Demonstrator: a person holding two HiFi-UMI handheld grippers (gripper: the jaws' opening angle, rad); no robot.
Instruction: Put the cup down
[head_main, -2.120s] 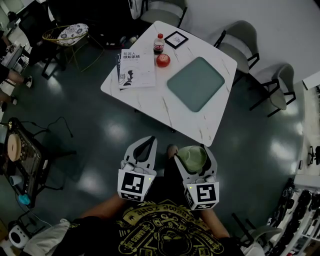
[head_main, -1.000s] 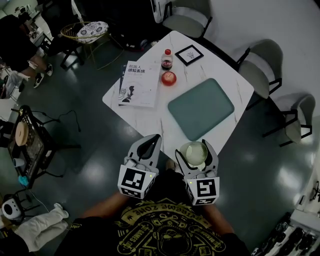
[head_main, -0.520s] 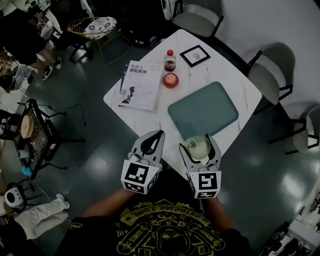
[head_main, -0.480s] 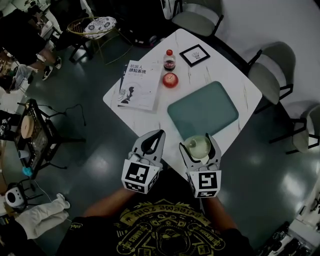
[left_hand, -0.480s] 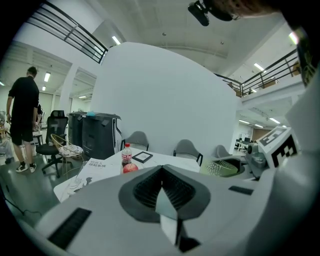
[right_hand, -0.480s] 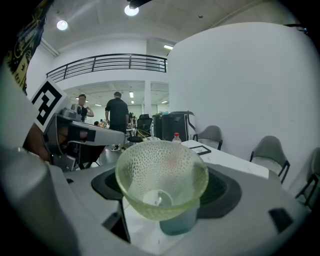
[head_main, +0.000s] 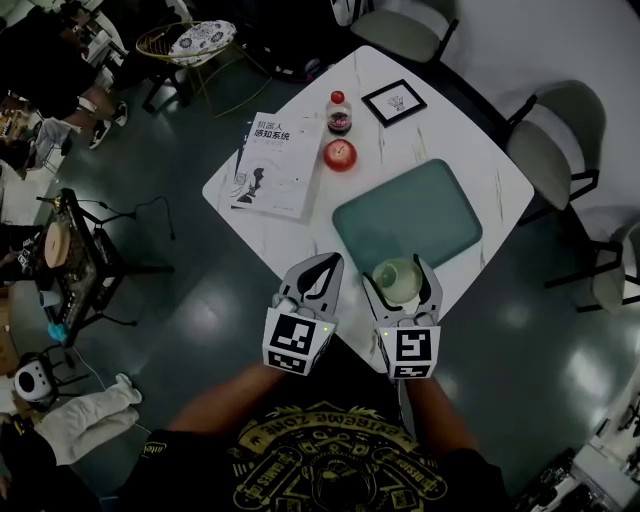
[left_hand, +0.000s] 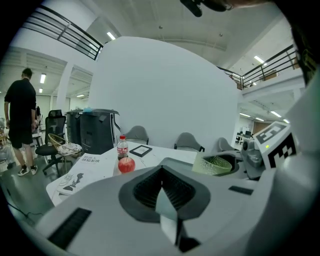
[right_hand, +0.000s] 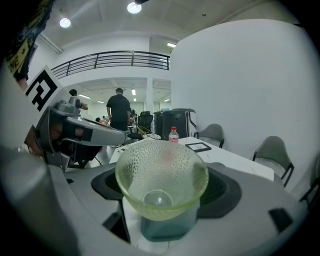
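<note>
Over the table's (head_main: 440, 140) near edge, right gripper (head_main: 398, 272) grasps cup (head_main: 396, 279) upright (mouth up), mat (head_main: 408, 212) just ahead; left gripper (head_main: 333, 260) clenched, empty.

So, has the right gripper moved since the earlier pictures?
Yes, forward: the right gripper, holding the cup, was short of the table; now it is over its near corner.

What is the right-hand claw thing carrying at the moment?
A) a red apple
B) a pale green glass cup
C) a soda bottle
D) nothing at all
B: the right gripper has its jaws closed around a pale green dimpled cup, while the apple and the bottle stand far off on the white table.
</note>
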